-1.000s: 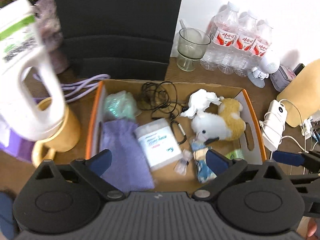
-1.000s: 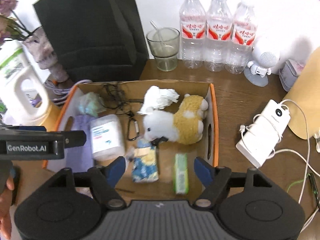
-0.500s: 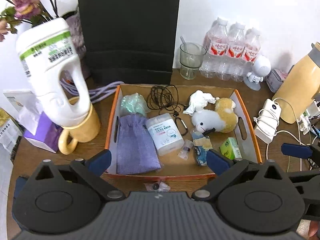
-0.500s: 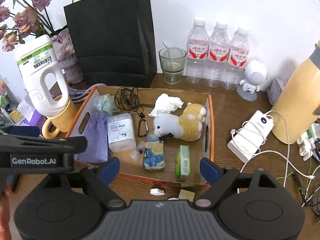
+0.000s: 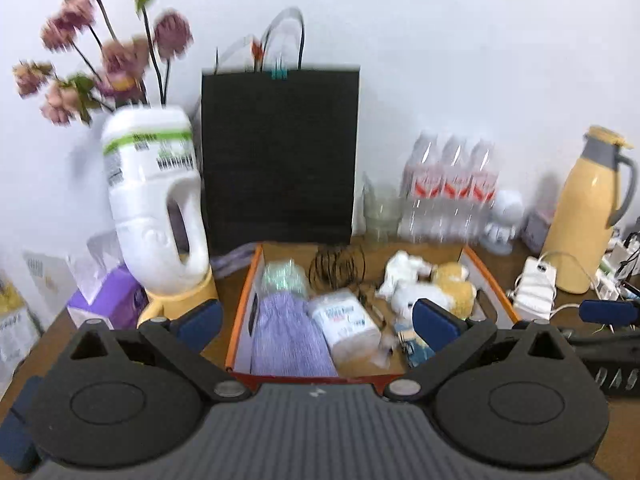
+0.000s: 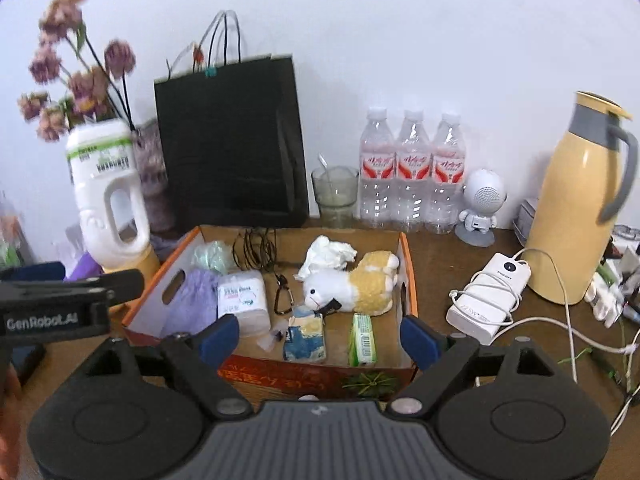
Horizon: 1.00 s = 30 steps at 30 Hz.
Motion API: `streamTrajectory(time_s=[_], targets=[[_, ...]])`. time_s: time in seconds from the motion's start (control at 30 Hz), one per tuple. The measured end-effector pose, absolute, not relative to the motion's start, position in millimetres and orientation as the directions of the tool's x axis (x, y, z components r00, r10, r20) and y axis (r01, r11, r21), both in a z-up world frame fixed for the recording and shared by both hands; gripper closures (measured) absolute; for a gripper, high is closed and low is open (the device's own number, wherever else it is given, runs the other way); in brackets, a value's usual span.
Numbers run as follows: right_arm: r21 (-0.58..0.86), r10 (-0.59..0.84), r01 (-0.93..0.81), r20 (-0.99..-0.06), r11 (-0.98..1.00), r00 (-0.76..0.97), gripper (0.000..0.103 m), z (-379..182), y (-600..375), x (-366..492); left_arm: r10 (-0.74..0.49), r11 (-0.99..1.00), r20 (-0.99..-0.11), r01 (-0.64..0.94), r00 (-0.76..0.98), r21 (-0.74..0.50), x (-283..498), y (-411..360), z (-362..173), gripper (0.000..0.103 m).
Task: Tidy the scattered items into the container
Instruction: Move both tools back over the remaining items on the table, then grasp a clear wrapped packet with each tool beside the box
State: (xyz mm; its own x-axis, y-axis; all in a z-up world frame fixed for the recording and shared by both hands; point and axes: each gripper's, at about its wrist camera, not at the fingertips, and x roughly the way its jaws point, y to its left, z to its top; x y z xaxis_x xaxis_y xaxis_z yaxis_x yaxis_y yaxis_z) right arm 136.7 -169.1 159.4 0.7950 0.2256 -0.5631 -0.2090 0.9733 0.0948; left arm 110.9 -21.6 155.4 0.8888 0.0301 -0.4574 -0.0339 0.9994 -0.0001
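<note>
Right wrist view: right gripper (image 6: 320,334) gapes empty before the cardboard box (image 6: 412,280); left gripper (image 5: 316,318) likewise apart, empty.

Light: bright and even, on a white wall (image 6: 400,40).
Shadows: soft, behind the yellow jug (image 6: 576,216) and the flowers (image 5: 100,60).
Blur: the left wrist view was smeared by motion, with the water bottles (image 5: 452,192) streaked; the right wrist view was sharper.
Distortion: fisheye bending, with dark corners.
</note>
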Motion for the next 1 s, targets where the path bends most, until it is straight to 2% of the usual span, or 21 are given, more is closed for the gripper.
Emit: streamTrajectory(time_s=[0.1, 0.2, 0.37, 0.43, 0.53, 0.57, 0.6, 0.67, 0.8, 0.83, 0.87, 1.0], targets=[[0.118, 0.253, -0.224, -0.493, 0.967, 0.832, 0.015, 149, -177, 116, -0.016, 1.0, -0.372, 0.021, 0.928, 0.009, 84, -23, 142, 0.0], [0.163, 0.295, -0.248, -0.449, 0.955, 0.843, 0.015, 133, -181, 97, -0.003, 1.0, -0.331, 0.012, 0.944, 0.025, 64, -25, 131, 0.0], [0.16, 0.286, -0.242, -0.386, 0.957, 0.877, 0.015, 107, -190, 41, -0.019, 0.998, -0.325, 0.038, 0.946, 0.052, 5, -12, 95, 0.0], [0.179, 0.3, -0.25, -0.365, 0.952, 0.882, 0.014, 92, -197, 12, -0.059, 0.994, -0.368, 0.087, 0.928, 0.062, -8, -9, 77, 0.003], [0.229, 0.33, -0.254, -0.404, 0.94, 0.853, 0.015, 73, -202, 1, -0.087, 0.989, -0.455, 0.131, 0.886, 0.067, 5, -7, 60, 0.024], [0.24, 0.343, -0.261, -0.421, 0.935, 0.84, 0.017, 70, -200, 4, -0.075, 0.992, -0.471, 0.115, 0.879, 0.056, 12, -4, 57, 0.027], [0.244, 0.356, -0.273, -0.433, 0.931, 0.828, 0.019, 68, -196, 8, -0.064, 0.995, -0.483, 0.093, 0.874, 0.036, 18, 0, 55, 0.027], [0.218, 0.382, -0.316, -0.457, 0.924, 0.803, 0.031, 63, -182, 17, -0.05, 0.999, -0.497, 0.048, 0.866, -0.018, 27, 13, 50, 0.029], [0.19, 0.428, -0.386, -0.499, 0.903, 0.754, 0.036, 51, -144, 43, 0.001, 1.0, -0.522, -0.014, 0.853, -0.022, 38, 33, 38, 0.036], [0.18, 0.434, -0.401, -0.513, 0.898, 0.74, 0.038, 47, -132, 51, 0.006, 1.0, -0.526, -0.019, 0.85, -0.02, 40, 38, 36, 0.036], [0.171, 0.44, -0.416, -0.527, 0.893, 0.727, 0.045, 44, -118, 62, 0.01, 0.999, -0.529, -0.025, 0.848, -0.022, 43, 42, 35, 0.036], [0.148, 0.425, -0.423, -0.579, 0.894, 0.696, 0.053, 33, -74, 104, 0.012, 1.0, -0.526, -0.022, 0.85, -0.013, 55, 55, 33, 0.036]])
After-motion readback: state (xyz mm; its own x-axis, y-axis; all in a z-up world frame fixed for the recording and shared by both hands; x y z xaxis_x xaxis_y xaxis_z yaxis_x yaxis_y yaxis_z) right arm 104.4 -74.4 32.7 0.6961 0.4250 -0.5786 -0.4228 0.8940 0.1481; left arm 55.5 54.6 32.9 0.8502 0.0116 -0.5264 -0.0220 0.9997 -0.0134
